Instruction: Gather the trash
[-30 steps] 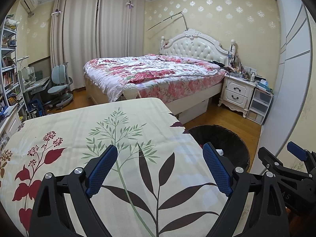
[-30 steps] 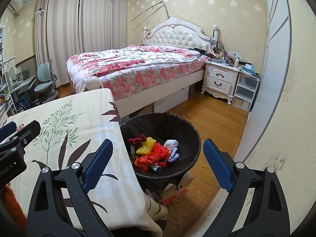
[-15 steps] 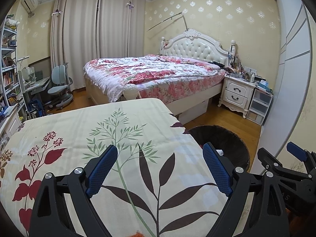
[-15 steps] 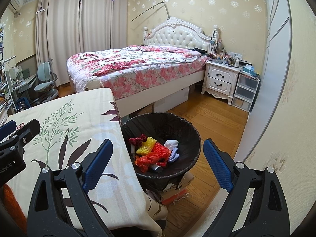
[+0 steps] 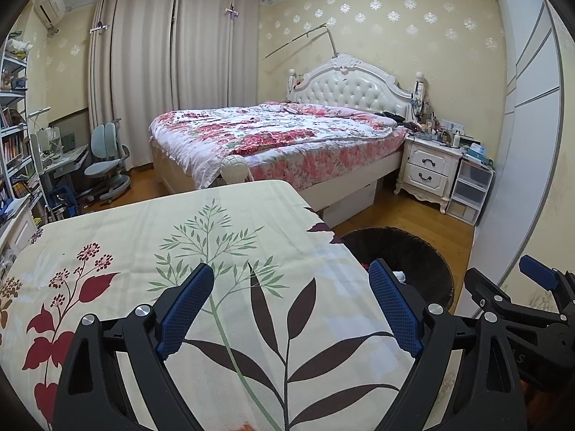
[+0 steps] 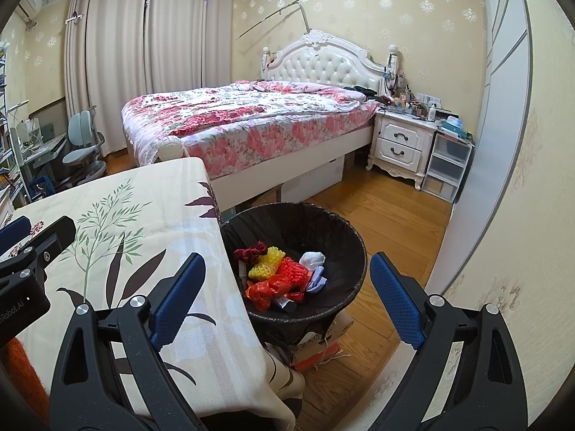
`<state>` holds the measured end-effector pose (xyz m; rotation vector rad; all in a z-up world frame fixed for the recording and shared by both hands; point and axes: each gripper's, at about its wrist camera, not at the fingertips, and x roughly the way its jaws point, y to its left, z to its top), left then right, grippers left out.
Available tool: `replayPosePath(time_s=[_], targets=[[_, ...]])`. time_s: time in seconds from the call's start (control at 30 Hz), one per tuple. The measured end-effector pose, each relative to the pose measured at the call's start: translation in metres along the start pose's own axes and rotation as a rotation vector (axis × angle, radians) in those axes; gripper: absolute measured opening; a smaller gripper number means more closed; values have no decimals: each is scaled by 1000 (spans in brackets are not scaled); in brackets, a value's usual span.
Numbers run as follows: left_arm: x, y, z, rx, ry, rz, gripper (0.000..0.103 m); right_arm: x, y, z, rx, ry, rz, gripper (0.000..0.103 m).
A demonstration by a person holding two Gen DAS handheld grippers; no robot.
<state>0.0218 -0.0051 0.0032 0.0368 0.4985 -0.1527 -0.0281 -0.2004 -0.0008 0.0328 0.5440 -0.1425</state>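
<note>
Hovering with jaws wide and empty, the left gripper (image 5: pixel 291 305) sits over the leaf-patterned cream tabletop (image 5: pixel 215 237); the right gripper (image 6: pixel 287 294) sits above the black-lined round bin (image 6: pixel 334 230) holding colourful foam-net trash (image 6: pixel 280 273).

surface (image 5: pixel 222 222): leaf-print cloth, lower left of frame, only the cloth on it | floor (image 6: pixel 388 208): wood, centre right | on floor: black-lined trash bin (image 6: pixel 345 237), beside surface edge
</note>
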Motion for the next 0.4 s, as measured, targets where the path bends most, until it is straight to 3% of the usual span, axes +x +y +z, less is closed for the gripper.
replayPosePath(time_s=[0.4], targets=[[5, 21, 3, -24, 2, 49, 88, 1, 10, 0, -24, 10, 26, 91]])
